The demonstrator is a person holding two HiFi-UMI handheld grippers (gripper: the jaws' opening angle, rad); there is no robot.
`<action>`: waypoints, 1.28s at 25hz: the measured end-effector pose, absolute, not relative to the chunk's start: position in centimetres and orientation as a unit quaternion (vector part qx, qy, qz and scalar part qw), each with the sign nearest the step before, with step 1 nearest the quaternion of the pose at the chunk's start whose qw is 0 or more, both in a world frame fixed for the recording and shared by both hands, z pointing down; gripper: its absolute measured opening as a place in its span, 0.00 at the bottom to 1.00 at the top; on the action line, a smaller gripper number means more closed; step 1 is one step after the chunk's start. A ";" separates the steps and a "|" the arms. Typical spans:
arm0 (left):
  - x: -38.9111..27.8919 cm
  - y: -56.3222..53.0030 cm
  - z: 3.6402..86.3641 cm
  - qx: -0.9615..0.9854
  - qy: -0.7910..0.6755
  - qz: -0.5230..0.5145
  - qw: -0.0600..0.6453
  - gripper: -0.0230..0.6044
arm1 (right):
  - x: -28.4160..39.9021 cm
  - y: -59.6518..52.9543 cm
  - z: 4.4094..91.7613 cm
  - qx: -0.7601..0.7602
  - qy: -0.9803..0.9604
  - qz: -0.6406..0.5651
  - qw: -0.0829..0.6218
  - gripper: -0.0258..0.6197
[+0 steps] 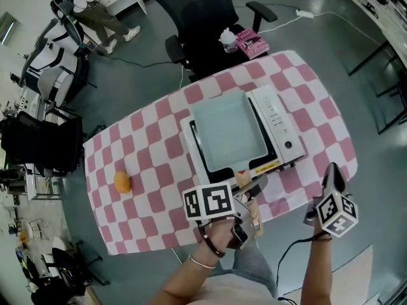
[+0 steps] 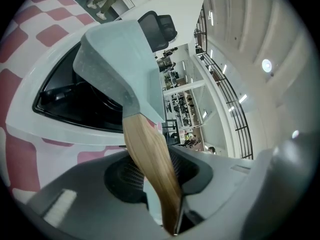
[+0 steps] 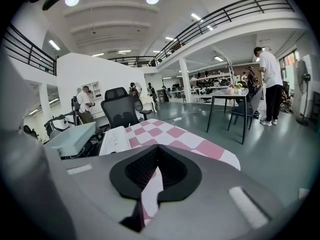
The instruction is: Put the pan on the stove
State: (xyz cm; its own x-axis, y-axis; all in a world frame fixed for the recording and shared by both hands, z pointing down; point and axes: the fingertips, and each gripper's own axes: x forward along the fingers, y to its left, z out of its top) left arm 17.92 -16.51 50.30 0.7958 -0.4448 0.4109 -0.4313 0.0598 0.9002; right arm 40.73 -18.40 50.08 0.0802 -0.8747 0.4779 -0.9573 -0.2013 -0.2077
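While its wooden handle (image 2: 150, 164) is clamped between the jaws of the left gripper (image 1: 253, 188), the pale blue-green square pan (image 1: 229, 132) lies over the black cooktop (image 2: 65, 96) of the white stove (image 1: 280, 129). It covers nearly all of the glass. From the left gripper view its near end seems a little raised, and I cannot tell whether its base rests flat. The handle juts off the stove's near edge toward the person, and both pads press on it from either side. The stove's strip of buttons and one knob runs along the pan's right side, uncovered.

The stove stands on a table under a pink-and-white checked cloth (image 1: 152, 145), right of the table's middle. A small orange fruit (image 1: 122, 182) lies alone on the cloth, well apart to the left.

The right gripper (image 1: 331, 170) hangs at the table's near right corner, away from pan and stove. Its jaws are drawn together with nothing between them, only cloth showing through the slit. Each gripper carries a cube with square markers (image 1: 208, 202).

Beyond the far edge of the table stands a black office chair (image 1: 197, 11) on a grey floor.
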 end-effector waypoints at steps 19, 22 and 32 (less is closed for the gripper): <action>18.4 -16.2 51.0 0.678 -0.329 -0.019 0.657 0.23 | 40.4 -19.3 50.8 0.719 -0.638 0.261 0.090 0.05; 18.4 -16.1 51.2 0.679 -0.330 -0.018 0.656 0.23 | 40.3 -19.4 51.1 0.717 -0.639 0.262 0.091 0.05; 18.6 -16.1 51.5 0.676 -0.325 -0.031 0.661 0.22 | 39.9 -19.6 51.8 0.714 -0.642 0.264 0.093 0.05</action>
